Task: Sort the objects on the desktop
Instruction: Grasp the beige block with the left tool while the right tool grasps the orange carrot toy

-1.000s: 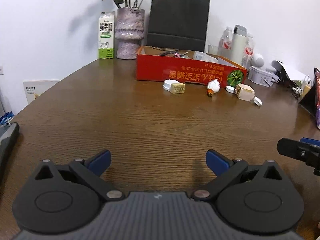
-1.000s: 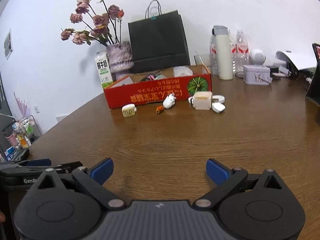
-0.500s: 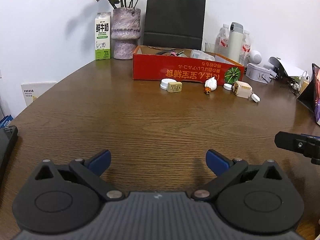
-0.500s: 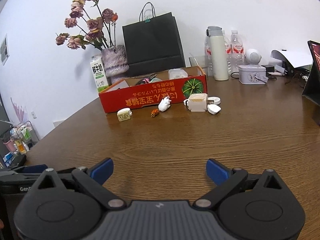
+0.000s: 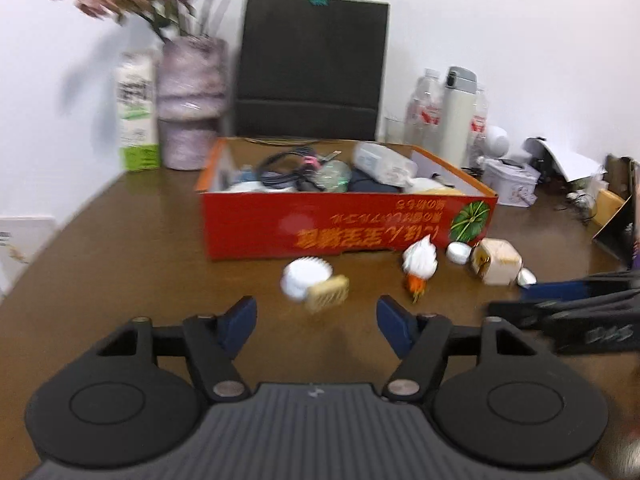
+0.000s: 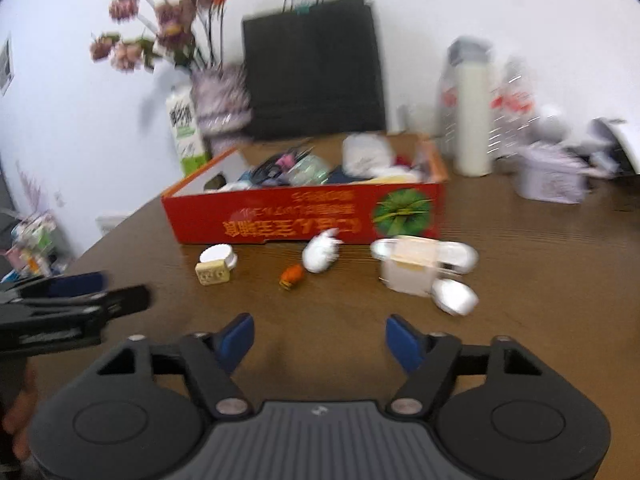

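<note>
A red cardboard box (image 5: 344, 226) (image 6: 304, 220) full of cables and oddments stands on the brown table. In front of it lie a white round lid (image 5: 306, 276) (image 6: 218, 256), a small beige block (image 5: 328, 298) (image 6: 212, 276), a white toy chicken (image 5: 420, 264) (image 6: 320, 254), a small orange piece (image 6: 292, 274), a cream cube (image 5: 496, 266) (image 6: 412, 270) and white oval pieces (image 6: 456, 300). My left gripper (image 5: 316, 318) is open and empty, just short of the lid and block. My right gripper (image 6: 320, 338) is open and empty, short of the orange piece.
Behind the box stand a black paper bag (image 5: 312, 68), a vase of dried flowers (image 5: 190, 100), a milk carton (image 5: 136, 116), bottles and a white flask (image 5: 458, 120), and a small tin (image 5: 510, 186). The other gripper shows at each view's edge (image 5: 576, 312) (image 6: 64, 308).
Both grippers have moved forward toward the red box and the small objects, which now look much larger and closer. Both stay open. The views are motion-blurred.
</note>
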Demonstrator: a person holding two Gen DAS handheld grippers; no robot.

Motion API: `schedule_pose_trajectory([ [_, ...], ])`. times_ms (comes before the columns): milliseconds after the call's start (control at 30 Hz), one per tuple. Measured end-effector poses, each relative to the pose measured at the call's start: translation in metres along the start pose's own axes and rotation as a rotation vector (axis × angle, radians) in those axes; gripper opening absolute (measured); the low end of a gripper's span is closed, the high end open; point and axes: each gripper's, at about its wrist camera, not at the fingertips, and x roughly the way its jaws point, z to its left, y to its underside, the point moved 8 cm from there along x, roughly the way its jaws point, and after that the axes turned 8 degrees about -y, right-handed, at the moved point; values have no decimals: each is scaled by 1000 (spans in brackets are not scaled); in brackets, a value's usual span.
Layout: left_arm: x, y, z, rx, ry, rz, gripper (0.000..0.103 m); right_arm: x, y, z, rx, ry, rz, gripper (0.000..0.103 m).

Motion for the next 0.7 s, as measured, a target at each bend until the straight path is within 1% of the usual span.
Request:
schedule_pose_trajectory([
  [33,12,-3,-3,8,33,-7,70,16,-5,3,-4,-19,18,61],
  [67,21,-5,-4,19,39,-14,70,32,-8,4,-16,-17,43,58],
  [100,29,-5,-7,49,41,-15,70,45,-10,5,-33,2,64,52],
  [167,42,-6,-9,86,34,-3,63,64,-13,5,-61,28,84,45],
  [200,46,-7,-9,90,44,2,61,70,-15,4,-67,35,86,44],
  [233,48,-6,-10,86,66,12,53,74,-15,4,-72,41,83,44],
  [267,50,-4,-11,80,85,26,42,77,-16,4,-86,49,75,42],
  [300,52,-1,-12,78,94,42,40,79,-17,4,-98,61,71,39],
  [333,53,1,-12,84,87,52,33,80,-17,5,-111,73,72,35],
  [367,52,3,-15,100,82,58,22,80,-16,6,-131,84,72,25],
  [400,51,4,-17,117,81,59,18,80,-15,8,-140,77,69,12],
  [433,49,5,-18,124,78,59,14,79,-15,9,-142,67,68,12],
  [467,46,6,-19,123,81,58,12,78,-14,10,-148,61,68,12],
  [567,39,7,-25,123,98,60,12,72,-12,9,-144,64,66,12],
  [600,39,8,-28,137,92,59,15,69,-11,9,-136,55,67,12],
  [667,42,8,-33,159,57,61,35,66,-8,8,-124,48,65,12],
  [700,45,9,-36,165,52,72,35,66,-8,7,-125,53,61,14],
])
